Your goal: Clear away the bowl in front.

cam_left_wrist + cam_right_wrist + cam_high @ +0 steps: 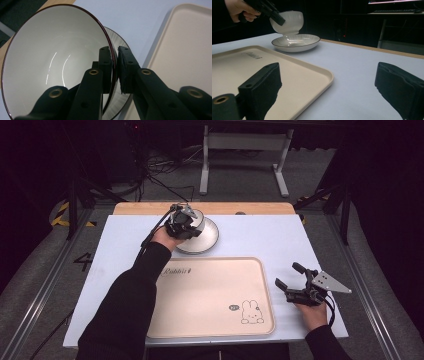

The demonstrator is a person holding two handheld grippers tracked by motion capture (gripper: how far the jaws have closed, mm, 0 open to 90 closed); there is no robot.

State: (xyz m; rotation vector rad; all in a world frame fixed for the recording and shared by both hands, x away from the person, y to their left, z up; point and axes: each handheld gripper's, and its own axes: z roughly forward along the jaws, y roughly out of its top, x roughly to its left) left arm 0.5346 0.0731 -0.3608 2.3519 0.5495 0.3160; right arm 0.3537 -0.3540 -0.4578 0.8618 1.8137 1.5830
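A white ribbed bowl (55, 60) with a dark rim hangs tilted just above a shallow white plate (295, 43) at the back of the table. My left gripper (114, 51) is shut on the bowl's rim, one jaw inside and one outside. From above, the bowl (200, 220) and left gripper (186, 223) sit over the plate (207, 241). My right gripper (287, 274) rests at the right of the beige tray (210, 320), and its jaws (328, 68) stand wide open with nothing between them.
The beige tray (294, 75), with a rabbit drawing (252, 312), has nothing on it and lies on a white mat (270, 235). A wooden table edge (150, 208) runs behind the plate. Dark floor, cables and a table frame lie beyond.
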